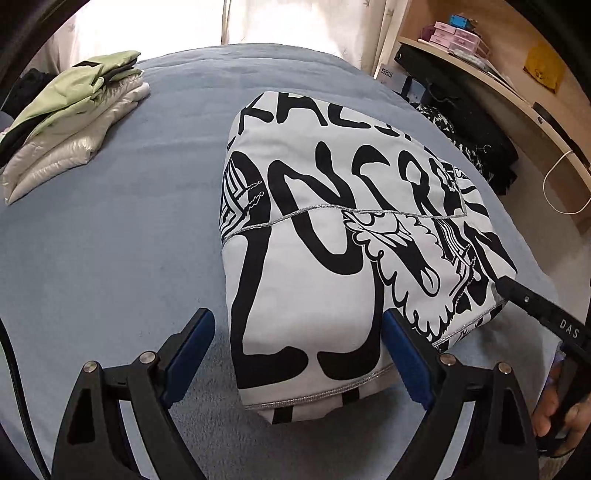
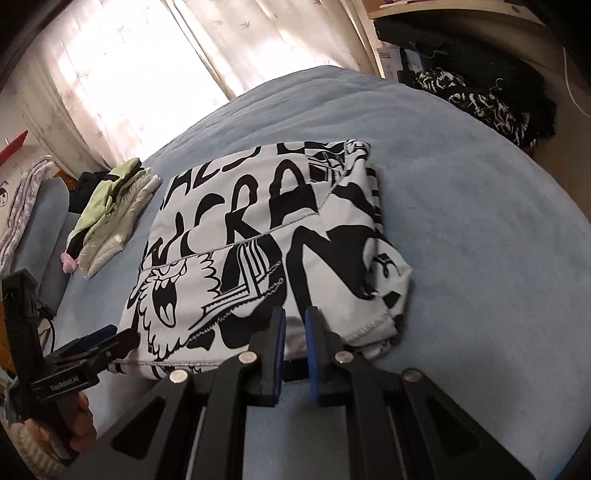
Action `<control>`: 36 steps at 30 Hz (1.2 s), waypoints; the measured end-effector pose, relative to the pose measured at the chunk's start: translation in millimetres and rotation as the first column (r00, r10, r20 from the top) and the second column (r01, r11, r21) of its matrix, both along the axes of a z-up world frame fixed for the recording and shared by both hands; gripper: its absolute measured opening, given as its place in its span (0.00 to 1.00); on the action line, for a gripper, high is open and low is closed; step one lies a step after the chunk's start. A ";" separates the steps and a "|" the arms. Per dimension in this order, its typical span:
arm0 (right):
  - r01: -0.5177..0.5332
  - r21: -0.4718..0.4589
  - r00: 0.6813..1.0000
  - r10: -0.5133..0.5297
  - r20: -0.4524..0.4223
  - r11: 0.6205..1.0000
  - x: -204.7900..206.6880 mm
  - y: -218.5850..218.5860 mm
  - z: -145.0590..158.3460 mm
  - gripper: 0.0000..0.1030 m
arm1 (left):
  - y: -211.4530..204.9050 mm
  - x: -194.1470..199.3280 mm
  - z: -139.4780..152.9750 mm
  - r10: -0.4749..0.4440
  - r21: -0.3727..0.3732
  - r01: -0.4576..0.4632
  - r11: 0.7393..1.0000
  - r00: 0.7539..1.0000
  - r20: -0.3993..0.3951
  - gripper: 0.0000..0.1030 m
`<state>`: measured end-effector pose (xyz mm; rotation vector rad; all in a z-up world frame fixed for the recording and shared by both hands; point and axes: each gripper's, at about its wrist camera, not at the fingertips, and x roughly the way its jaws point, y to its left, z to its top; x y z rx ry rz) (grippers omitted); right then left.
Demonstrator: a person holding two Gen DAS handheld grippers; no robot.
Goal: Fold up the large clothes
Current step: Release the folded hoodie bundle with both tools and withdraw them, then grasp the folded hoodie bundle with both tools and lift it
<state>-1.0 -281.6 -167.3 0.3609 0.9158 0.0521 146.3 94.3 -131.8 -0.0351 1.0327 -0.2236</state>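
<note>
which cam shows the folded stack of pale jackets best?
Left wrist: the stack lies unobstructed on the blue bed, layers distinct. Right wrist shows it smaller, end-on, near the left edge.

Garment (image 1: 332, 229) print cut by folds, unreadable. Right gripper (image 1: 532, 302) mostly off frame in left view. Shelf boxes (image 1: 454, 35) too small. Cloth at right gripper's tips blurred in its own view.

Folded black-and-white printed garment (image 1: 332, 236) on bed
</note>
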 end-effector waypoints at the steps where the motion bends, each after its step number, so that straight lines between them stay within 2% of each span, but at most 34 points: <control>1: 0.003 -0.011 1.000 -0.003 -0.001 1.000 -0.6 1.8 0.6 0.09 | 1.1 0.4 0.1 0.003 -0.003 -0.003 1.000 1.000 -0.004 0.88; 13: 0.044 0.002 0.998 -0.044 -0.040 0.999 -3.9 6.5 3.9 0.12 | 7.7 -5.8 8.4 0.027 0.006 -0.027 1.000 0.999 -0.021 0.88; 16: 0.049 -0.001 0.997 -0.049 -0.065 0.999 -6.2 8.7 5.9 0.14 | 9.7 -11.2 16.0 0.025 -0.012 -0.025 1.000 0.999 -0.020 0.88; 17: 0.046 0.010 0.996 -0.045 -0.071 0.999 -7.3 9.3 6.8 0.19 | 9.9 -13.1 18.8 0.023 -0.019 -0.024 1.000 1.000 -0.018 0.88; 19: 0.040 0.018 0.996 -0.038 -0.082 0.999 -11.1 10.9 9.3 0.37 | 11.0 -17.2 25.4 0.016 -0.041 -0.017 0.999 1.000 -0.009 0.88; 20: 0.044 0.010 0.995 -0.043 -0.087 0.999 -13.6 11.3 10.3 0.53 | 12.0 -19.7 29.5 0.012 -0.057 -0.012 0.998 1.000 -0.003 0.88; 21: 0.047 0.007 0.995 -0.046 -0.084 0.999 -16.2 11.2 11.6 0.61 | 12.6 -21.8 33.0 0.012 -0.070 -0.012 0.998 1.000 0.003 0.88; 24: 0.041 0.046 0.996 -0.037 -0.084 0.998 -24.0 7.5 15.8 0.62 | 17.4 -29.5 44.6 0.023 -0.111 -0.020 0.994 0.999 0.034 0.88; 27: 0.048 0.112 0.996 -0.039 -0.079 0.993 -31.4 -2.1 22.0 0.62 | 21.2 -30.1 50.3 0.009 -0.142 -0.006 0.990 1.000 0.026 0.88; 29: 0.052 0.146 0.996 -0.041 -0.075 0.988 -33.6 -10.8 25.7 0.62 | 23.4 -26.7 49.3 -0.006 -0.158 0.005 0.987 1.000 -0.007 0.88; 36: 0.084 0.277 0.993 -0.057 -0.106 0.957 -13.6 -50.6 32.0 0.62 | 38.7 -1.5 37.3 -0.026 -0.295 -0.016 0.955 0.990 -0.140 0.88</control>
